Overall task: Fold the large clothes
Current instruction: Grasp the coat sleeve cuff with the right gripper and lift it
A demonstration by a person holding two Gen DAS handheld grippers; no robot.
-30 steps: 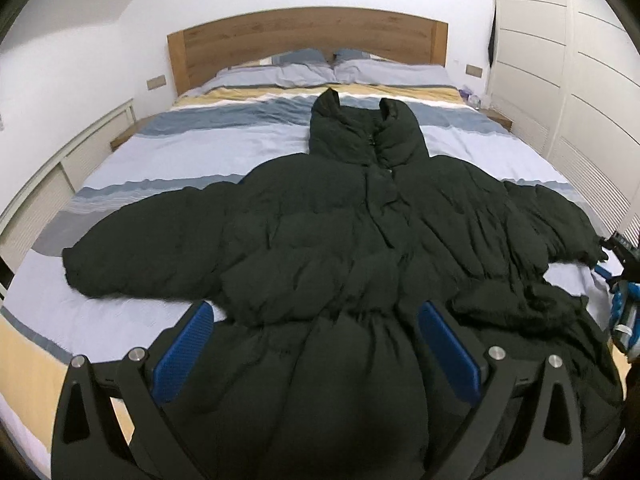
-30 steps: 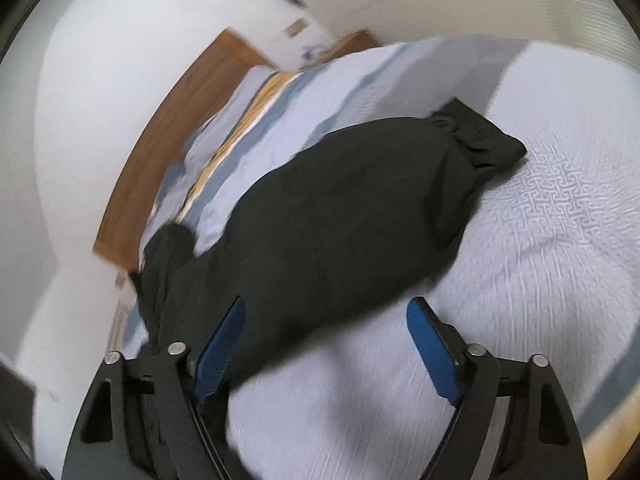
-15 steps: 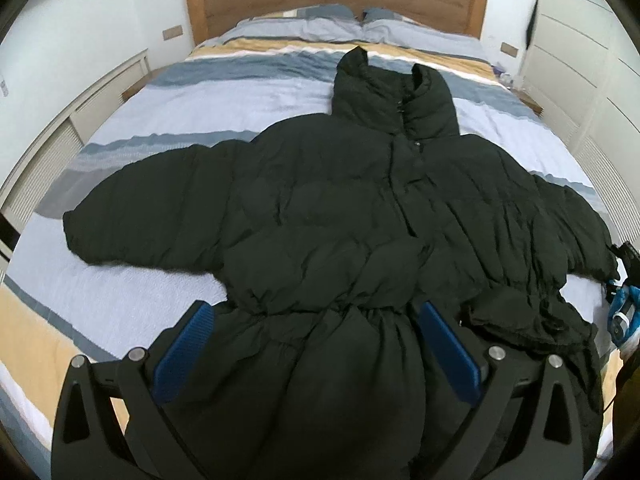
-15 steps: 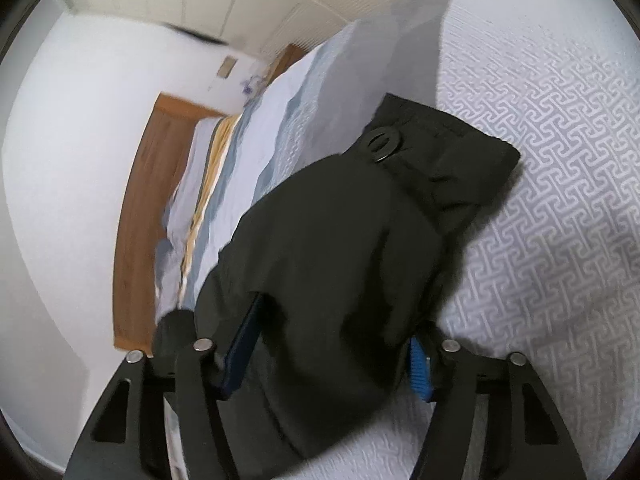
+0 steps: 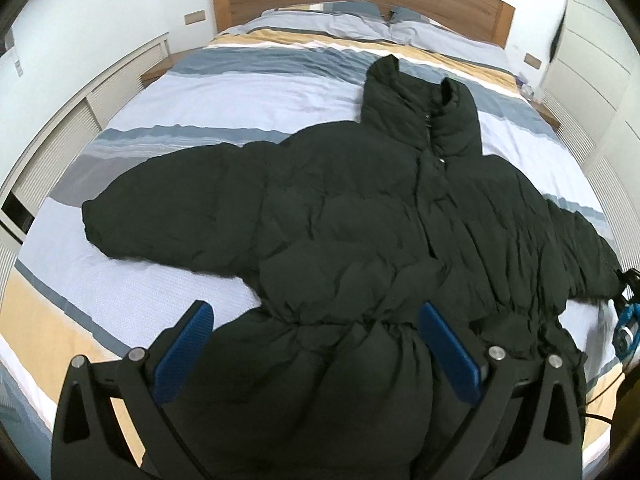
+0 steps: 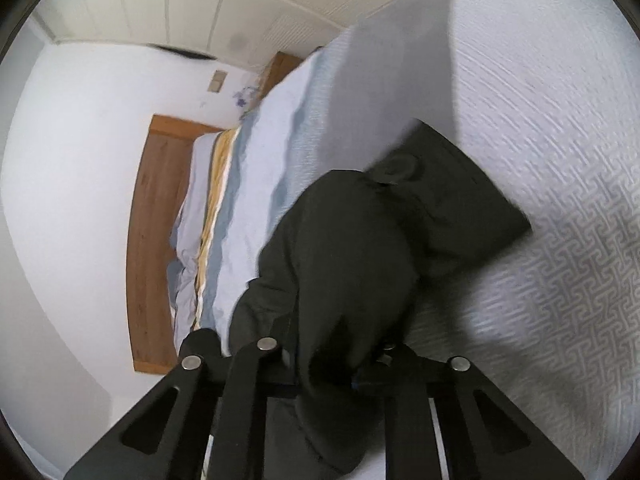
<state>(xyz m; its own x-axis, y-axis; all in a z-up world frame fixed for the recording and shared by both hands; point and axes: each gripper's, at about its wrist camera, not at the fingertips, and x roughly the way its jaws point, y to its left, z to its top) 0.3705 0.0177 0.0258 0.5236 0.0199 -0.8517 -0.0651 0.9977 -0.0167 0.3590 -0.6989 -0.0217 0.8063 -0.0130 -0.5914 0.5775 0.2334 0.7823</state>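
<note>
1. Striped bedding [image 5: 248, 92] carried the black puffer jacket [image 5: 360, 224], spread flat, sleeves out.
2. My right gripper [image 6: 340, 364] had clamped its right sleeve [image 6: 360, 260]; my left gripper [image 5: 316, 344] hung open above the hem.
3. No fold was made yet.

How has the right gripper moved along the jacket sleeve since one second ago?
Yes. The right gripper has advanced onto the sleeve toward its cuff, which lies on the patterned bed cover, and has shut on the sleeve.
</note>
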